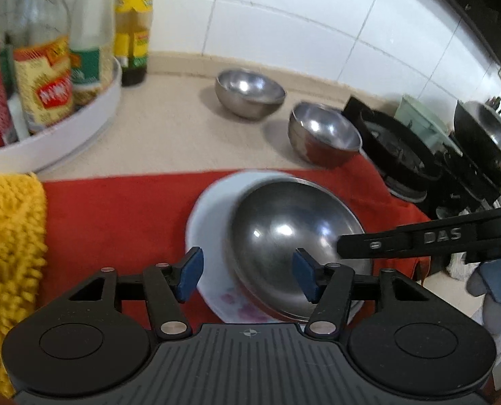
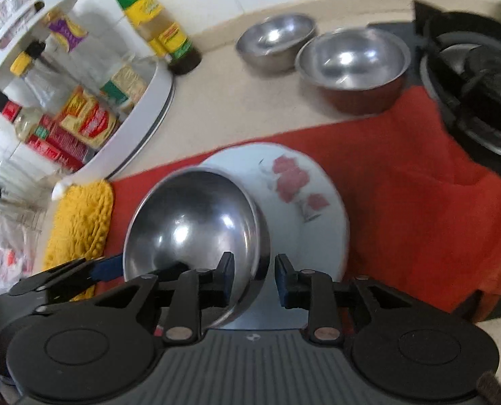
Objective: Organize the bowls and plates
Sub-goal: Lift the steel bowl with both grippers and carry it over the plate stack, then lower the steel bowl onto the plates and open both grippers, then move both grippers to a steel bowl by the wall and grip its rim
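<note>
Bowl [image 2: 196, 229]: rests in the flowered plate [image 2: 304, 195] on the red cloth [image 2: 419, 202], near edge of counter [image 1: 169, 135].
Left gripper [image 1: 247, 275]: apart, straddling the bowl's near rim, untouched.
Right gripper [image 2: 254, 278]: narrowly apart around the bowl's rim, not clamped.
Spare bowls [image 1: 250, 92]: far, awaiting stacking.

Red cloth [image 2: 419, 202], spread flat on the beige counter [image 1: 169, 128], its far edge running across the counter. Yellow shaggy mat [image 1: 7, 253] lying at the cloth's left end, touching it. White round rack [image 2: 142, 128] behind the mat, two tiers, crowded with bottles, jars and red and yellow packets. Tall bottle with yellow and green label [image 2: 159, 23] standing upright on the counter just beside the rack, dark liquid at its base. White tiled wall [image 1: 284, 17] along the back. Black gas stove [image 2: 480, 81] at the right, its burner grate next to the cloth's corner. Dark pan [image 1: 486, 135] on the farther burner.
</note>
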The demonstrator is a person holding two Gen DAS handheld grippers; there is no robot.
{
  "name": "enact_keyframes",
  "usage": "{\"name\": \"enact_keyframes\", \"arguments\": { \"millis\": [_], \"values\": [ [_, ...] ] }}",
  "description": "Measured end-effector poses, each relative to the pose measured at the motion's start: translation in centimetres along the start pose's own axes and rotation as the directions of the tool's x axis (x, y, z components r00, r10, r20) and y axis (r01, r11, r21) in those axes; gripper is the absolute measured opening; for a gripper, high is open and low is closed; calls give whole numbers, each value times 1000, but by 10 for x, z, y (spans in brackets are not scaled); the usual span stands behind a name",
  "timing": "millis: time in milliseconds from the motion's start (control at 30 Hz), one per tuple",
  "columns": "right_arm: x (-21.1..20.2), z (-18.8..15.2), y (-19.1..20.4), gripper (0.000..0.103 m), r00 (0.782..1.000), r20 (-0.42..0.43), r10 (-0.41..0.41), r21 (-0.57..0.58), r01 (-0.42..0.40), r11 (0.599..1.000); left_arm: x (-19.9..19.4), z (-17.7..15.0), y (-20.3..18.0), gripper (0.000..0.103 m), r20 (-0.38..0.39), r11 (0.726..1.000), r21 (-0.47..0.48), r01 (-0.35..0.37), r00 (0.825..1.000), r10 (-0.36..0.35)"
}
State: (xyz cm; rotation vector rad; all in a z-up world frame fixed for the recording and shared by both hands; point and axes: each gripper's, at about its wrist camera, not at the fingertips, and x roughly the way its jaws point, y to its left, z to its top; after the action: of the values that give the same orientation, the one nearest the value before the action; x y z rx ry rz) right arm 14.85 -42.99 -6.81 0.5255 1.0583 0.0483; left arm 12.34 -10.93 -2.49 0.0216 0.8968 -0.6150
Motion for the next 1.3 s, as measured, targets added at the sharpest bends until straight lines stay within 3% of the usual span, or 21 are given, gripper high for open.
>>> {"name": "enact_keyframes", "arguments": {
  "millis": [167, 400, 633, 967, 1300],
  "values": [
    [-26, -3, -3, 31, 995, 87, -45, 45, 41, 998, -16, 4, 16, 69, 34, 1000, -18, 6, 999, -6],
    [-42, -9, -6, 32, 988, 129, -88, 117, 73, 990, -25, 15, 20, 73, 76, 999, 24, 33, 996, -35],
    [-55, 1, -1, 33, 979, 181, -93, 91, 78, 993, -27, 31, 11, 76, 116, 999, 50, 13, 993, -19],
    [-58, 56, -15, 35, 977, 204, -70, 17, 68, 998, -3, 75, -7, 77, 140, 999, 50, -22, 990, 15],
    [-30, 142, -19, 36, 982, 184, -37, -84, 53, 995, 54, 134, -10, 79, 110, 995, 12, -102, 989, 100]
  ]
}}
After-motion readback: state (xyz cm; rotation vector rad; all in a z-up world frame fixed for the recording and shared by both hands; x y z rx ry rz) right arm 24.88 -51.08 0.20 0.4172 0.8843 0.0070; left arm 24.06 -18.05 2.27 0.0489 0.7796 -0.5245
